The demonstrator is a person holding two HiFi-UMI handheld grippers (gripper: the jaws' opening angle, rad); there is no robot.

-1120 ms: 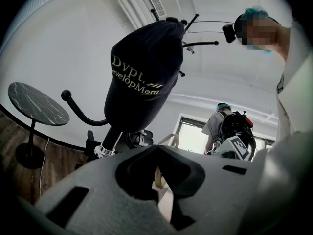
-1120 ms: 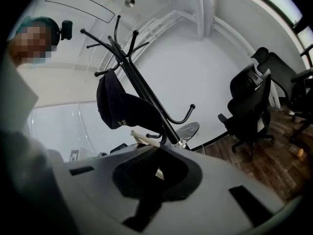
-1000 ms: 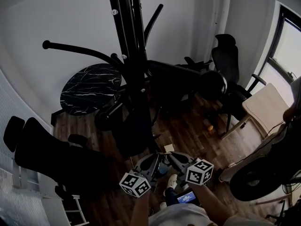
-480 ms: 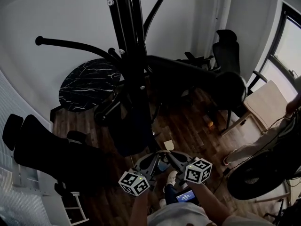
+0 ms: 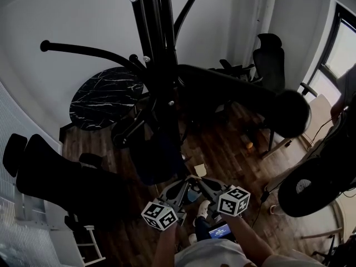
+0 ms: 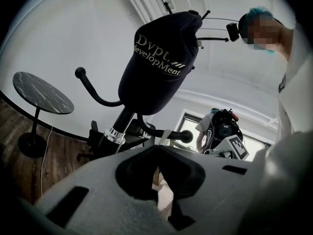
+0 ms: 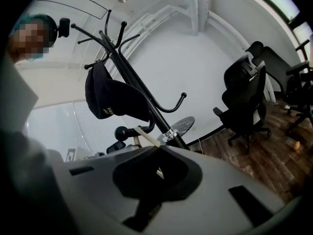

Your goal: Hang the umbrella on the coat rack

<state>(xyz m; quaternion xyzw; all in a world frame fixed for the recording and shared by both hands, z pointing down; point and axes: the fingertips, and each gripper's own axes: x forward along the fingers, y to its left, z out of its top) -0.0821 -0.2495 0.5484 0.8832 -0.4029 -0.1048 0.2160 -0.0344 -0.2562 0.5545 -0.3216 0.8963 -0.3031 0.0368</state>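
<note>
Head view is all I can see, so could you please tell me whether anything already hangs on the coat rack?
Observer: Yes, a dark cap with pale lettering hangs high on the coat rack.
Operator: Thank you. Are the tongs holding anything at the moment?
Observer: No, the left gripper and the right gripper both have their tongs shut with nothing between them.
</note>
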